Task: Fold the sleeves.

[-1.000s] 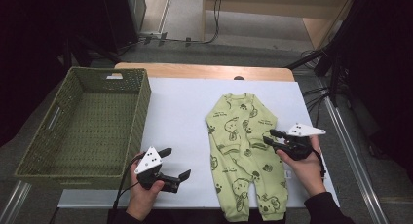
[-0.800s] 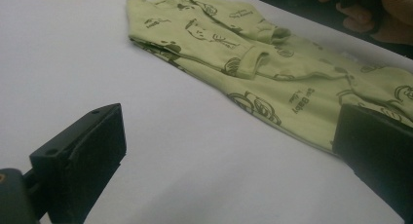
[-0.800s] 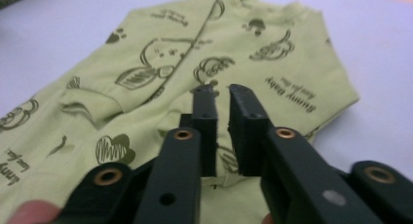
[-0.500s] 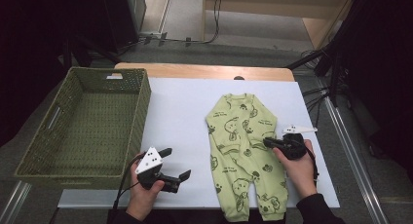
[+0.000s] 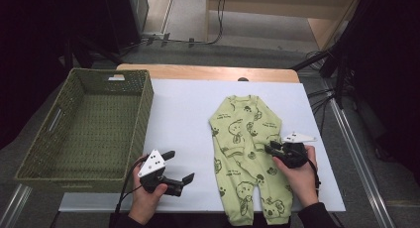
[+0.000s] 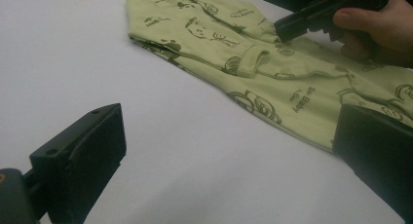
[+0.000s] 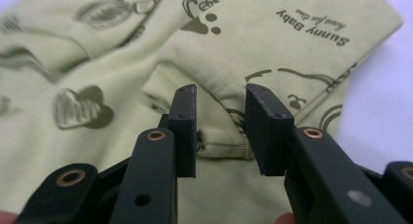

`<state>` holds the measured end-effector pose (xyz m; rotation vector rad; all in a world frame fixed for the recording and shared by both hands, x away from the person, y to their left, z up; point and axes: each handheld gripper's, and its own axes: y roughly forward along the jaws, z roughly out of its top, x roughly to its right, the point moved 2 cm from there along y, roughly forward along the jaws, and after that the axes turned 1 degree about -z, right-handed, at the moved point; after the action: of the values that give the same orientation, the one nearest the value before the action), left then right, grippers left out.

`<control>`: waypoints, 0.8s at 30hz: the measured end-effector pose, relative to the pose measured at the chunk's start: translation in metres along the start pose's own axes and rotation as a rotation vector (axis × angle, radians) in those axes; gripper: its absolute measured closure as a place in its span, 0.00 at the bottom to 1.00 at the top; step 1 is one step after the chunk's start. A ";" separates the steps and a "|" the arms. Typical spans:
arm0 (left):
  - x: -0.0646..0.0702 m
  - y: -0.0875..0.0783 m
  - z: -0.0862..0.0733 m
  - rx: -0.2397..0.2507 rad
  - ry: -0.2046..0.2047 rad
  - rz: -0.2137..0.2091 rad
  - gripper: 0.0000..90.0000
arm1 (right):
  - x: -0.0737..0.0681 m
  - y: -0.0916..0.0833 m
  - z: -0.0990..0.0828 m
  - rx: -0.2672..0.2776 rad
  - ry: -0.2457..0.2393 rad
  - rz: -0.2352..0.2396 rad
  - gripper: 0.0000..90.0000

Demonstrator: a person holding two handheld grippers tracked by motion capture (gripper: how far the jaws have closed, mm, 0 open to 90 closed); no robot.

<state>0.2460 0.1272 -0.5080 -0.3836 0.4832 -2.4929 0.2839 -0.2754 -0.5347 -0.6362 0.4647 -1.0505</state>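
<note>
A light green romper [image 5: 246, 153] lies flat at the lower right of the white counter [image 5: 183, 114]. The right gripper [image 7: 220, 117] has just reopened its jaws, which straddle a sleeve cuff [image 7: 219, 136] without pinching it; the left gripper [image 5: 179, 167] hovers, jaws spread. The soft, limp cloth will likely sag, so the cuffs or shoulders seem the best holds.

A light green romper [image 5: 246, 153] (dark cartoon prints) lies flat on the white table's right half, sleeves folded inward.
</note>
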 end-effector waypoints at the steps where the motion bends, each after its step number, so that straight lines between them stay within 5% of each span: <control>1: 0.000 0.000 0.000 0.000 0.001 0.001 0.00 | -0.002 0.001 0.000 -0.004 -0.025 -0.021 0.71; 13: 0.000 0.000 0.000 0.002 -0.004 -0.005 0.00 | 0.004 0.000 0.001 -0.006 -0.062 -0.034 0.87; 17: 0.000 0.000 0.000 0.000 -0.001 -0.004 0.00 | 0.008 -0.004 -0.001 0.011 -0.013 -0.030 0.87; 24: 0.000 0.000 0.000 0.000 0.002 -0.003 0.00 | 0.011 -0.028 -0.005 0.121 0.040 0.030 0.46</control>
<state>0.2459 0.1270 -0.5079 -0.3824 0.4832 -2.4963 0.2677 -0.2957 -0.5201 -0.5000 0.4404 -1.0560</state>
